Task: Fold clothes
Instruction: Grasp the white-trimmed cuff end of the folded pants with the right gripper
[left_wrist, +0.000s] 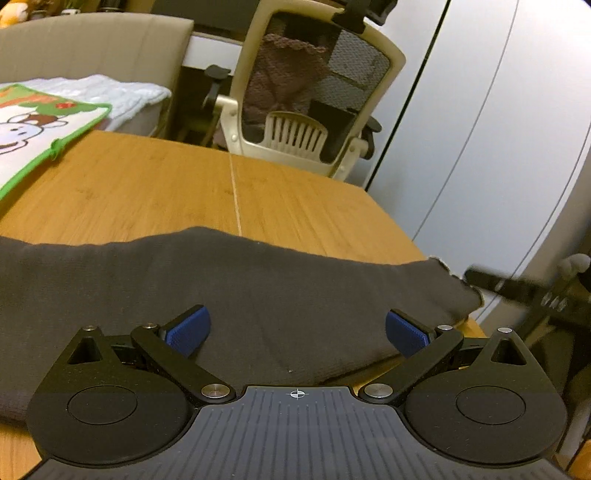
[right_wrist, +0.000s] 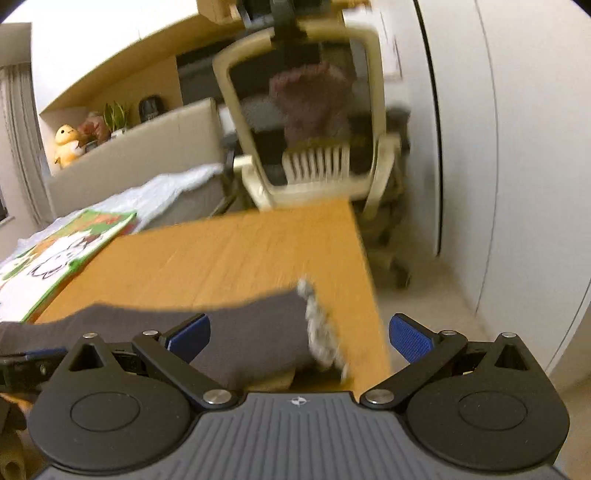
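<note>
Two grippers, left and right, jaws spread wide, gripping nothing. Dark garment flat on tabletop just ahead of and under both jaws, frayed end between right jaws, likely for easy pinching.

Left gripper: jaws spread wide, 2 blue pads over a dark grey garment, nothing between them. Garment lies flat across the near part of the wooden table, frayed end at the right edge. Right gripper blurred beside that end. Cartoon-print cloth far left. Mesh office chair beyond the far edge.
</note>
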